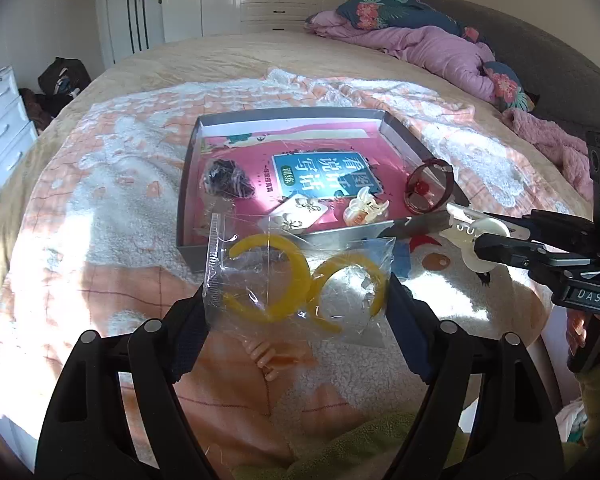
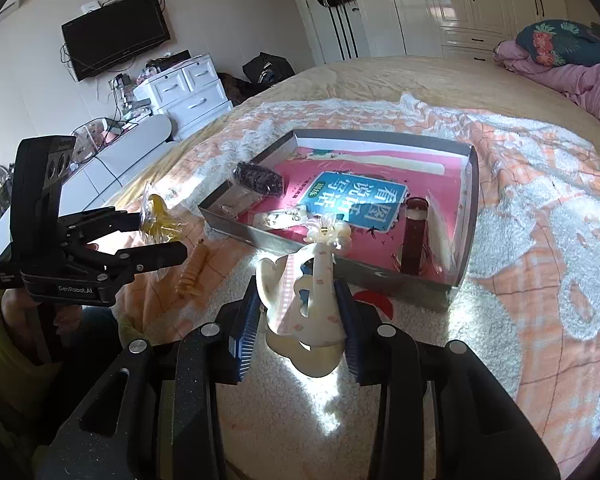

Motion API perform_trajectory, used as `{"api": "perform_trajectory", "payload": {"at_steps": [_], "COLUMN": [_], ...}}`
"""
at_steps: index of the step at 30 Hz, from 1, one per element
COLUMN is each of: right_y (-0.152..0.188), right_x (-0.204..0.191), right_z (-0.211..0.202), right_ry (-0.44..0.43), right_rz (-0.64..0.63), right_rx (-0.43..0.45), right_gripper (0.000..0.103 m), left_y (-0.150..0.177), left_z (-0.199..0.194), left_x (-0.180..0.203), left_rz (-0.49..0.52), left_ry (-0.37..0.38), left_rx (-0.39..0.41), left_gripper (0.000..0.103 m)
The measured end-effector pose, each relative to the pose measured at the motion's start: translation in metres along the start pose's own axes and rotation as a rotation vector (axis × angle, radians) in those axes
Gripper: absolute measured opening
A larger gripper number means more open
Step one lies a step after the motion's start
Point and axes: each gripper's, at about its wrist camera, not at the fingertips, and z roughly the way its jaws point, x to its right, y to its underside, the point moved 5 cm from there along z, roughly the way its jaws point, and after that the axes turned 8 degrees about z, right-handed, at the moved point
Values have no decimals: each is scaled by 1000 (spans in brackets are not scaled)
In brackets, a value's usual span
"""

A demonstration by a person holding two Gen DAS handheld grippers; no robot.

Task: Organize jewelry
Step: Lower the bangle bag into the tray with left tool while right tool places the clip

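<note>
Left wrist view: left gripper (image 1: 296, 304) clamped across a clear plastic bag (image 1: 300, 280) with two yellow crescent hair clips (image 1: 268, 280) inside, raised over the fleece blanket (image 1: 100, 208).
Right wrist view: right gripper (image 2: 300, 320) pinched narrow on a cream claw clip (image 2: 304, 308), pads on both flanks, clip lifted clear of the blanket.
Handling, bag: light, limp, slippery film; likely to sag or slide; best held across the clips themselves, not by loose film.
Handling, claw clip: light, rigid plastic, sprung; teeth likely brittle; grip across the broad body, as now.
On blanket, near: an orange ridged clip (image 2: 194, 272) lies loose, just beside the grey box.
Grey box (image 1: 188, 184): shallow, open, lined with a pink book (image 1: 328, 176); just beyond both grippers.
In box: dark scrunchie in wrap (image 1: 226, 180), carded white pieces (image 1: 296, 216), small cream flower clip (image 1: 364, 208), dark red bangle (image 1: 430, 188) leaning on the right wall.
Hard to make out: carded pieces blurred; red and blue item under the near box edge mostly hidden; glare washes out the bag's lower corner.
Far: pink quilt (image 1: 428, 48), white wardrobes.
</note>
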Motion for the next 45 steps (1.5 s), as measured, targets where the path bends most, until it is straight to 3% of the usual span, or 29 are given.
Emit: {"api": "perform_trajectory", "payload": {"at_steps": [19,45], "right_y": [-52,-95], "right_x": [-21,19], "right_z": [9,26], "right_ry": [-23,47], "right_rz": [-23,65], "right_rx": [95,155], "right_gripper": [35,35], "left_y": [-26,-75], "left_z": [2,53], "left_x": [-21,-14], "left_rz": [-25,66], "left_ry": [-34,8], "left_rx": [37,11], "left_gripper": [72,72]}}
